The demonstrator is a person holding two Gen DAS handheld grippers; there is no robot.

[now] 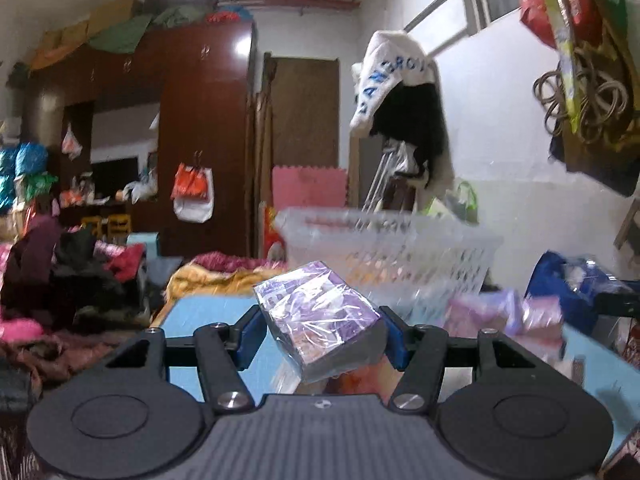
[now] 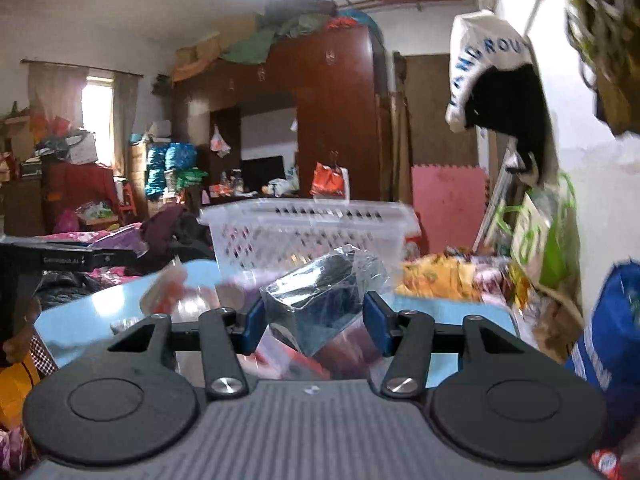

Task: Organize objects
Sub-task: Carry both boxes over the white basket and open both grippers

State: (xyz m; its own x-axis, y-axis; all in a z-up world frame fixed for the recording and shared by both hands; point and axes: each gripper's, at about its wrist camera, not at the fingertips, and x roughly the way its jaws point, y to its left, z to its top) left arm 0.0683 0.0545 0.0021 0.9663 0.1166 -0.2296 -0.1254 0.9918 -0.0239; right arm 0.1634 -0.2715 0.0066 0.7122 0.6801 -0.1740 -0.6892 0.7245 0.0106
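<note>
1. Your left gripper (image 1: 320,330) has its jaws clamped on a purple packet (image 1: 318,320) wrapped in clear film; the packet sits tilted between the blue pads (image 1: 394,336), lifted off the blue counter (image 1: 208,312).
2. Your right gripper (image 2: 316,318) has its jaws pressed on a dark packet (image 2: 320,300) in a clear wrapper, tilted, with loose film sticking up past the pads.
3. The print on both packets is too blurred to read. In the right view, the black bar (image 2: 68,258) at left carries small white lettering that cannot be made out.
4. A white slotted basket (image 2: 308,232) stands on the counter beyond both sets of jaws; what lies inside it cannot be told.
5. More wrapped packets (image 1: 500,316) lie blurred on the counter near the basket.
6. On the wall hangs a white cloth (image 1: 390,76) with blue letters, partly readable as "ANGROV".
</note>
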